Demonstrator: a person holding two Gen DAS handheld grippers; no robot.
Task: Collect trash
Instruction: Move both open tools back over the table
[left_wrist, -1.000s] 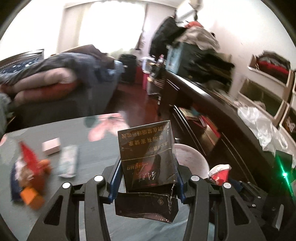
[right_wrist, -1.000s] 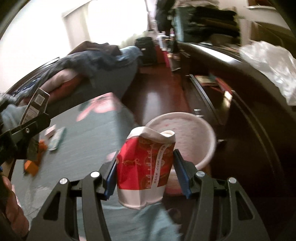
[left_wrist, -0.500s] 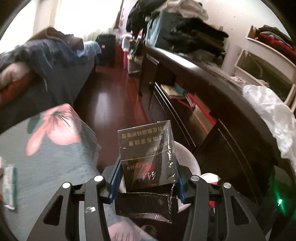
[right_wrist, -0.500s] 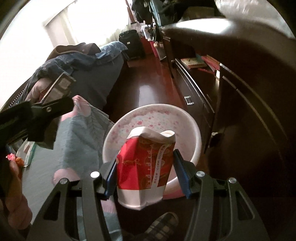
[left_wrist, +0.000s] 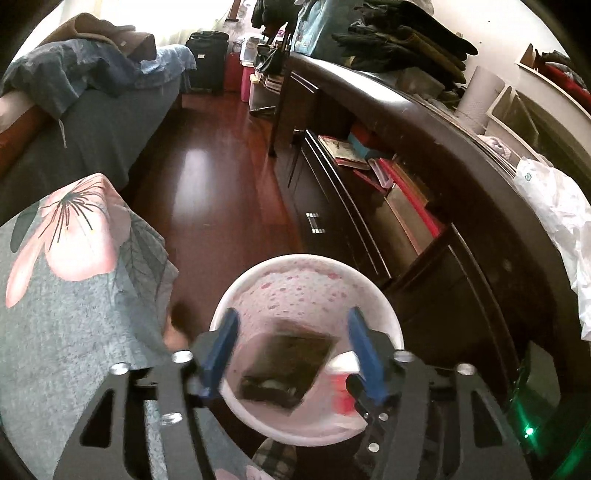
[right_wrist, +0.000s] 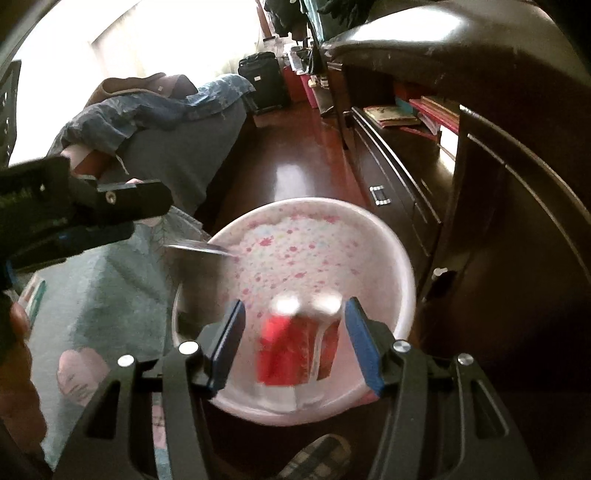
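A pink-speckled white basin (left_wrist: 306, 260) (right_wrist: 373, 225) stands on the floor below both grippers. My left gripper (left_wrist: 293, 325) is over it, jaws opening, blue pads wide apart with nothing pressed between them. The black cigarette box (left_wrist: 284, 373) is free of the pads, tilted inside the basin, and a red packet (left_wrist: 341, 386) shows beside it. My right gripper (right_wrist: 295, 314) also hangs over the basin, jaws opening. The red-and-white packet (right_wrist: 295, 350) is blurred between its pads with a gap on each side. The left gripper (right_wrist: 92, 218) shows at the left of the right wrist view.
A table with a grey floral cloth (left_wrist: 74, 288) lies left of the basin. A dark cabinet (left_wrist: 424, 229) with drawers and books runs along the right, with a white plastic bag (left_wrist: 554, 206) on top. A bed (left_wrist: 92, 92) stands beyond the wooden floor. A checked slipper (right_wrist: 317, 458) is near the basin.
Both grippers moved from the table to above the basin and sank. Both let go: the black box left the left pads and the red packet came loose from the right pads.
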